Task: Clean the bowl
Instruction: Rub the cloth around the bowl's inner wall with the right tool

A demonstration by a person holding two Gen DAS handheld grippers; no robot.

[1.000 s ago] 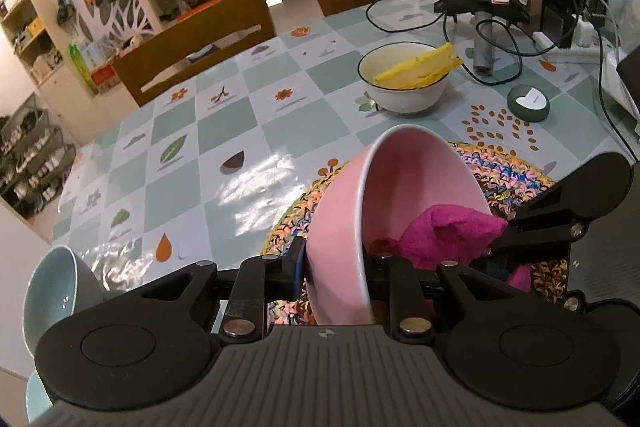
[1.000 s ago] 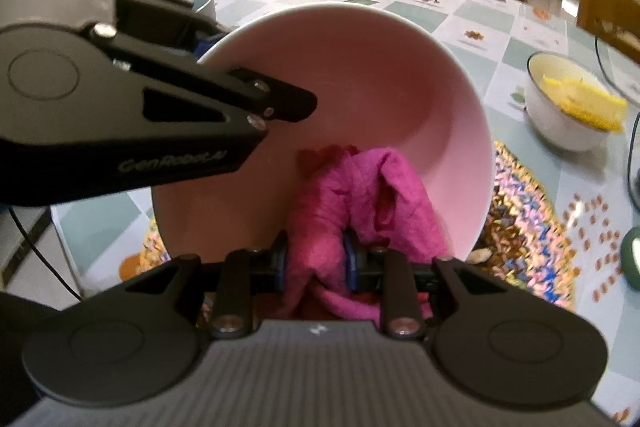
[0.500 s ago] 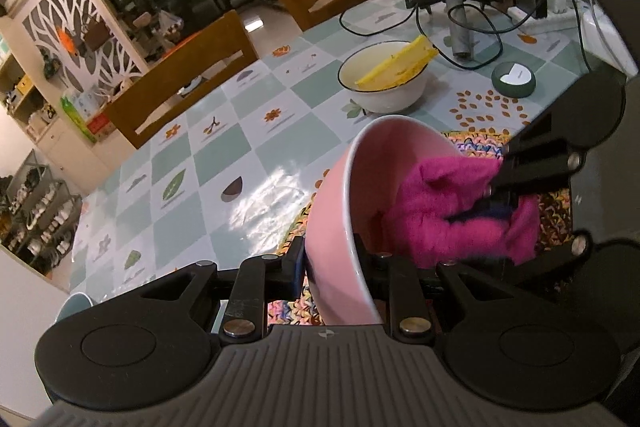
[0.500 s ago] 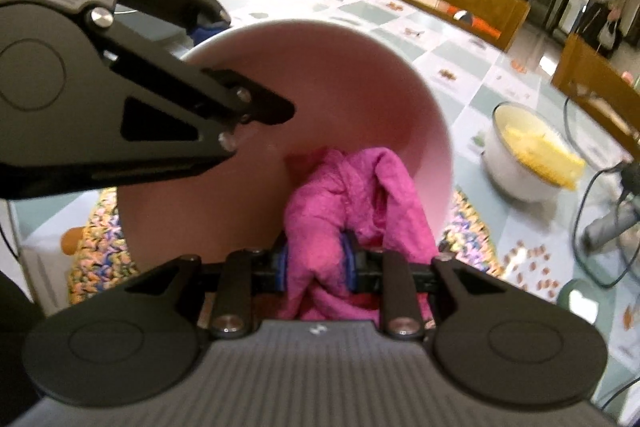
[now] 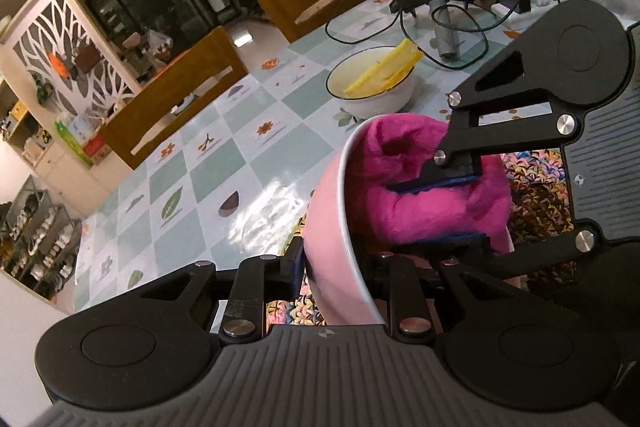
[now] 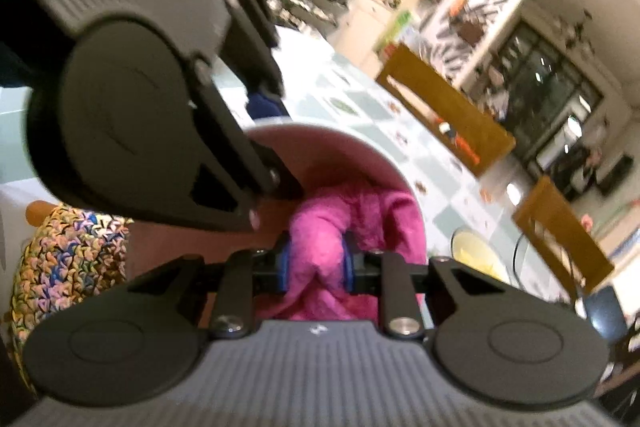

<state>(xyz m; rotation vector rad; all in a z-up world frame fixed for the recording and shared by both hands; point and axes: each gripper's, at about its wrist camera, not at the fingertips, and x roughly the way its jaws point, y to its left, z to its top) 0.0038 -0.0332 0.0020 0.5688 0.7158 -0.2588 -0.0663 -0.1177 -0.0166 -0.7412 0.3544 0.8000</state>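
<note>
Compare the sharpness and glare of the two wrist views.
Left wrist view: sharp, fisheye-bent, with bright glare on the glossy tablecloth beside the pink bowl. Right wrist view: motion-blurred all over, the background most, the magenta cloth soft; no comparable glare.

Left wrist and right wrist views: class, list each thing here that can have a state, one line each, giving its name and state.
pink bowl: tipped on its side, rim clamped by the left gripper.
magenta cloth: bunched inside the pink bowl, pinched by the right gripper.
left gripper: shut on the bowl's wall.
right gripper: shut on the cloth.
white bowl: upright on the table, holding a yellow item.
woven mat: flat under the pink bowl.
</note>
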